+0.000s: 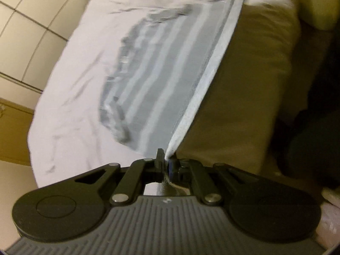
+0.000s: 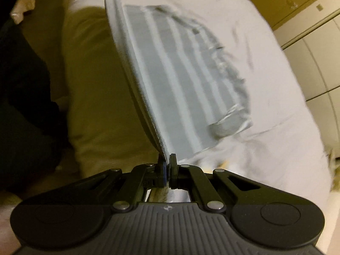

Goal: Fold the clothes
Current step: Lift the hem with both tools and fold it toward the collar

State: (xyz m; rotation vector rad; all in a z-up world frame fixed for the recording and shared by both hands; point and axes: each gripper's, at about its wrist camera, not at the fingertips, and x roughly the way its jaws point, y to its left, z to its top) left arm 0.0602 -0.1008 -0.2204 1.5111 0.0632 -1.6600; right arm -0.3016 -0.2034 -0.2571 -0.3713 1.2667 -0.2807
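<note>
A grey and pale-blue striped garment is stretched taut in the air over a bed with a white sheet. My left gripper is shut on one corner of its pale hem edge. In the right wrist view the same striped garment runs away from my right gripper, which is shut on the other corner of that edge. The far part of the garment trails rumpled on the sheet. The picture is blurred by motion.
The olive-yellow side of the mattress drops below the garment's edge, with a dark area beside it. Tiled flooring and a wooden cabinet lie beyond the bed. Pale cupboard doors stand past it.
</note>
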